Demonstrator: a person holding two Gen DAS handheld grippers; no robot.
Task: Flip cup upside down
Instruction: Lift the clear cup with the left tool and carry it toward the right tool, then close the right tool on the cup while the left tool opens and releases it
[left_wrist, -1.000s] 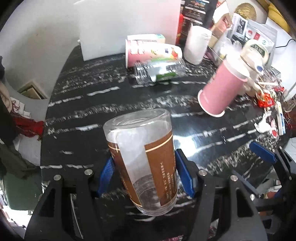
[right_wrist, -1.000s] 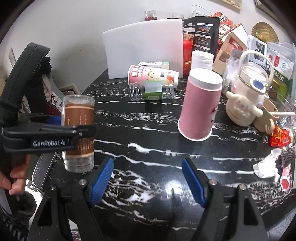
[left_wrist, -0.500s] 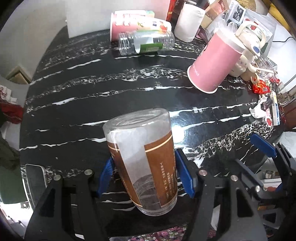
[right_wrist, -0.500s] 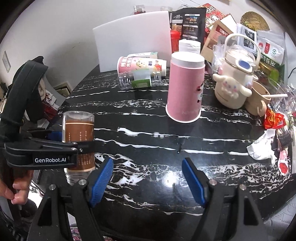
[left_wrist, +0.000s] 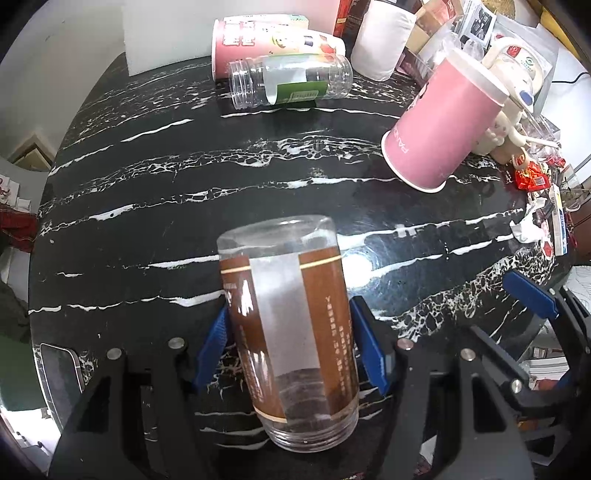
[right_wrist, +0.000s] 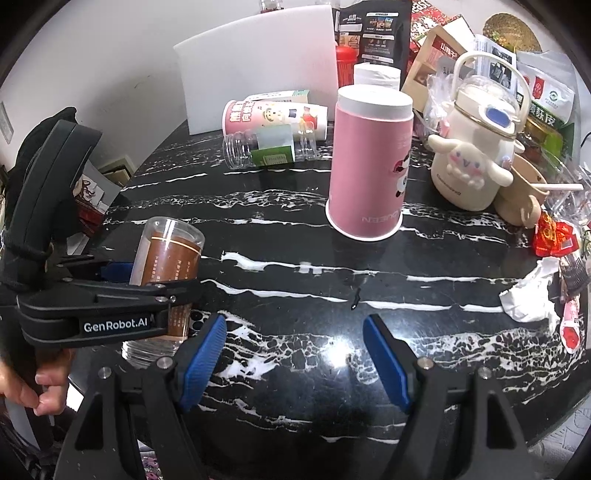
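Glass with a brown label, the cup (left_wrist: 291, 325) sits clamped between the blue pads (left_wrist: 367, 347) of the left gripper (left_wrist: 290, 345), whose fingers press on both of its sides. From the right wrist the same cup (right_wrist: 166, 266) shows at the left edge of the black marble table (right_wrist: 295, 295), tilted, its closed end up and its open mouth low, close above the tabletop; whether it touches the surface cannot be told. A hand (right_wrist: 40, 387) grips the left tool below it.

Further right, a clear plastic jar (left_wrist: 288, 79) lies on its side near the far edge, just in front of a pink printed carton (left_wrist: 273, 40) that also lies flat. A tall pink paper cup (right_wrist: 369, 162) stands upside down on its rim, well apart from the glass cup. Beside it stands a cream kettle (right_wrist: 476, 147) with a white plush figure on its front.

Low in the right wrist view, the right gripper (right_wrist: 293, 360) hangs over bare marble with its fingers spread wide and nothing between them.
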